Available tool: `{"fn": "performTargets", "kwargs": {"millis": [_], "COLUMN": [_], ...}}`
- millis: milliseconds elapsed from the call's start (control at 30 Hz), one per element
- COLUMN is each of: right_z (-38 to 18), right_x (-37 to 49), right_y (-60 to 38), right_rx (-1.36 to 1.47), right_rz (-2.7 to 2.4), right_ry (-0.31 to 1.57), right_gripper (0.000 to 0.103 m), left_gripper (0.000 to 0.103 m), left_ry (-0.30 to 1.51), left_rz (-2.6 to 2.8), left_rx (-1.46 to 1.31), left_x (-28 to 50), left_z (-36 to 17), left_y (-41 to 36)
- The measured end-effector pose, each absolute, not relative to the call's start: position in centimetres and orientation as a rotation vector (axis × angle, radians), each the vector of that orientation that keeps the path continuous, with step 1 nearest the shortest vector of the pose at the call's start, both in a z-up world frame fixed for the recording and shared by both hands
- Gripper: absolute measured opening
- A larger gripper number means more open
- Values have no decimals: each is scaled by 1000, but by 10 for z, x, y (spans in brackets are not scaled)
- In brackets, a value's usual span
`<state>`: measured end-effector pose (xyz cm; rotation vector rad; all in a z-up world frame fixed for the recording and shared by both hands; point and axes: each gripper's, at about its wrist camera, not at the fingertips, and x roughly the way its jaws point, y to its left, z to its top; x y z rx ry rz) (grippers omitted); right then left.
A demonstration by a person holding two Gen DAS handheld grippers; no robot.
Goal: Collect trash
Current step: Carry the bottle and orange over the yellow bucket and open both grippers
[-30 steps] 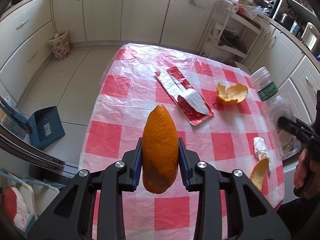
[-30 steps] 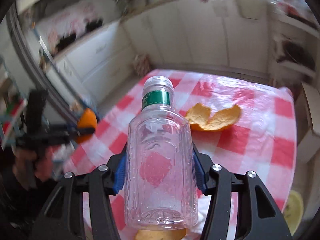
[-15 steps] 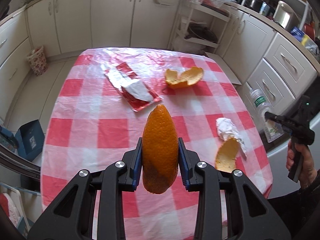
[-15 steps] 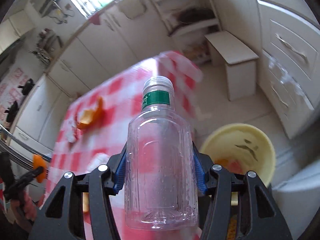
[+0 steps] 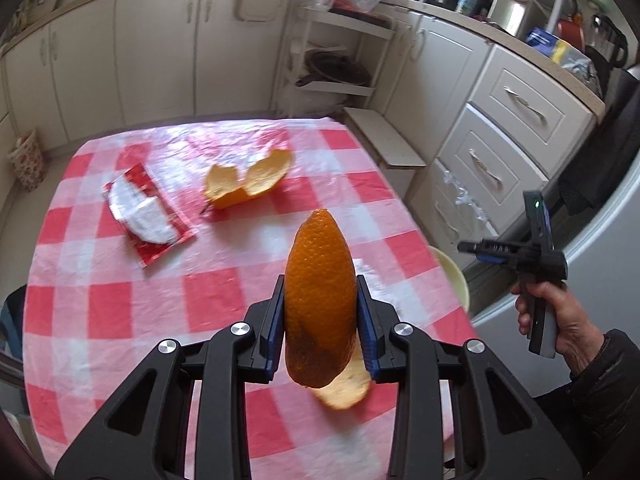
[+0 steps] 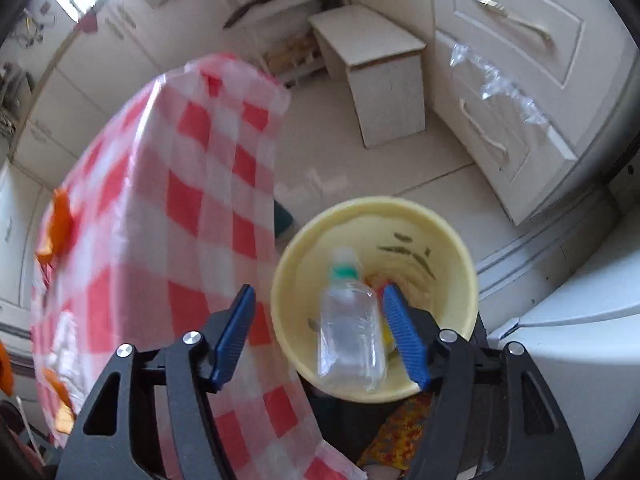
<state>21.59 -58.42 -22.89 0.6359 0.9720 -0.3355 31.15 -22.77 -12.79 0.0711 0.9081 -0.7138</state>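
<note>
Trash, 2 items: orange peel [image 5: 320, 300] is being gripped betw. fingers of left gripper [image 5: 320, 316], above the table [image 5: 100, 300]; clear plastic bottle [image 6: 350, 328] is lying loose inside the yellow bin [image 6: 460, 252] on the floor just beside table's edge. Right gripper [image 6: 320, 332] is hovering over bin w/ fingers opening, pads off the bottle. More peel [image 5: 248, 180], red wrapper [image 5: 148, 216] are lying on table.

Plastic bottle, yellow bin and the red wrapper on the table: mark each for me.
Plastic bottle [image 6: 350, 332]: right wrist view, on its clear body.
Yellow bin [image 6: 460, 256]: right wrist view, on its far inner wall.
Red wrapper [image 5: 148, 210]: left wrist view, on its white inner face.
</note>
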Motion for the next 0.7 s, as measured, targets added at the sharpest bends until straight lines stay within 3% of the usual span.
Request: {"fn": "performTargets", "kwargs": {"millis": [300, 500, 700], "right_z": [-120, -98, -96], "right_x": [165, 154, 151], "right_y": [-601, -609, -620], "right_rx": [703, 695, 738], "right_rz": [-318, -337, -330], "right_ry": [516, 434, 423], "right_gripper": [81, 83, 83], "left_gripper": [30, 33, 49], "left_ry": [953, 1112, 1244], "left_rz": [-884, -895, -840], "left_rx": [101, 90, 76], "left_x": [270, 272, 294], "left_z": [-134, -182, -214], "left_y": [-355, -454, -494]}}
